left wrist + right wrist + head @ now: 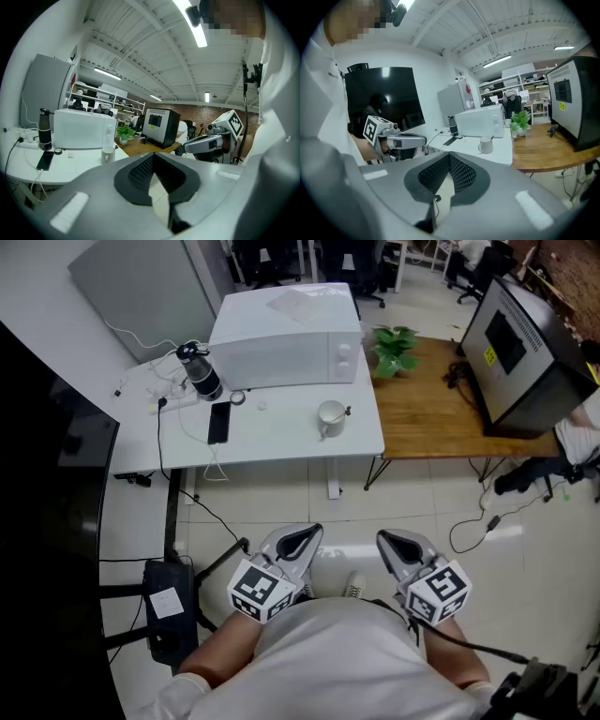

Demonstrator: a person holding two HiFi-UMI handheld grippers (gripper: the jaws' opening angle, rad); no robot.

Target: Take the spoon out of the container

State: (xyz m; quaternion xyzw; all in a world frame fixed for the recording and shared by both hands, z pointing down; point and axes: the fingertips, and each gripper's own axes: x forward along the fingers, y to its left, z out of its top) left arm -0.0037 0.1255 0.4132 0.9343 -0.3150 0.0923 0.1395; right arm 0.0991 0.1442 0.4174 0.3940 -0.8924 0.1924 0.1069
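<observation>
A white mug (330, 418) stands on the white table (281, 442), in front of the microwave, with a spoon handle (346, 412) sticking out of it to the right. The mug also shows far off in the left gripper view (108, 154) and the right gripper view (486, 145). Both grippers hang close to the person's body over the floor, well short of the table. My left gripper (306, 538) (152, 155) is shut with nothing in it. My right gripper (394, 542) (449, 157) is shut and empty too.
On the white table are a white microwave (286, 338), a black bottle (199, 371), a black phone (217, 422) and cables. To the right, a wooden table (441, 418) carries a potted plant (394, 348) and a black box (525, 352). Cables trail over the floor (469, 531).
</observation>
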